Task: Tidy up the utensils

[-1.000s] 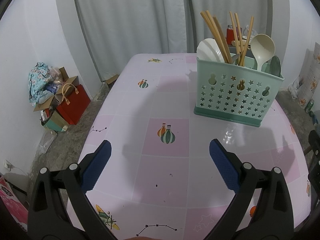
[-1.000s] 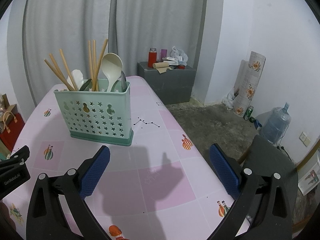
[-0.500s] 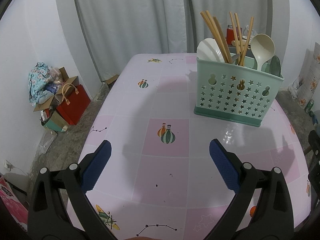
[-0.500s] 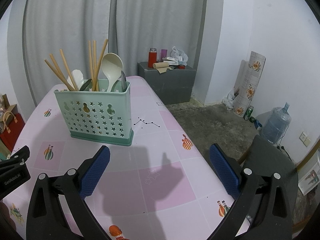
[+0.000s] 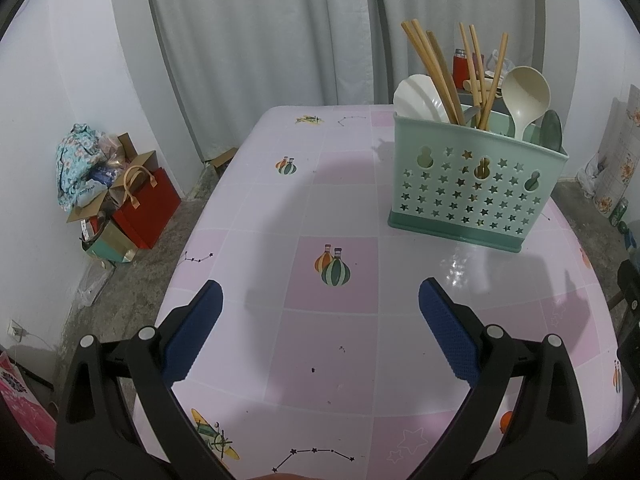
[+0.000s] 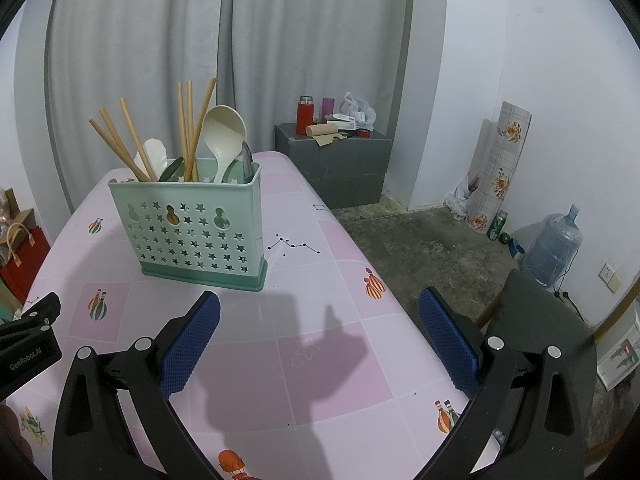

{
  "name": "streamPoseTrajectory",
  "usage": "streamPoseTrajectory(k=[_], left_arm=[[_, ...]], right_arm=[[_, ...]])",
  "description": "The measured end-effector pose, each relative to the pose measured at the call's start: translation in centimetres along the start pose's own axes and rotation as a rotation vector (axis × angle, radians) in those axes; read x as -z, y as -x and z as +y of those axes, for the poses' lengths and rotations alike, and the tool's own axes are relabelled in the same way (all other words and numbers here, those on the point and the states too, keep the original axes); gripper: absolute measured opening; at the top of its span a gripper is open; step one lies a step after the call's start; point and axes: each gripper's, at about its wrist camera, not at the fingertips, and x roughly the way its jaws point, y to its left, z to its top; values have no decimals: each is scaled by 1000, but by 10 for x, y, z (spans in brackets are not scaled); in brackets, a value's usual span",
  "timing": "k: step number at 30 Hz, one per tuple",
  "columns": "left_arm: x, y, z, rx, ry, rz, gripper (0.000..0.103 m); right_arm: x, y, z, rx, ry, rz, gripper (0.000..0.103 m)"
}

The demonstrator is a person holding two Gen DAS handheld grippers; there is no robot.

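Observation:
A mint green utensil holder (image 5: 476,184) with star holes stands upright on the pink table (image 5: 332,344). It also shows in the right wrist view (image 6: 192,232). It holds wooden chopsticks (image 5: 434,70), a cream ladle (image 5: 524,94), a white spoon (image 5: 418,98) and a dark green spoon (image 5: 552,130). My left gripper (image 5: 320,320) is open and empty, above the table, short of the holder. My right gripper (image 6: 320,320) is open and empty, near the table's right edge, with the holder ahead to its left.
Left of the table, bags and boxes (image 5: 116,196) lie on the floor. Right of it stand a grey cabinet (image 6: 332,164) with a red flask, a water jug (image 6: 554,246) and a dark chair (image 6: 536,320). The left gripper's body (image 6: 28,344) shows at the right view's left edge.

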Motion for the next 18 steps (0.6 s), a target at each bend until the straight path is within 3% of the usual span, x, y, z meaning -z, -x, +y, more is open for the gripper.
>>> streamPoseTrajectory(k=[18], left_arm=[[1, 0, -2, 18, -15, 11, 95]], right_arm=[[0, 0, 0, -1, 1, 0, 97]])
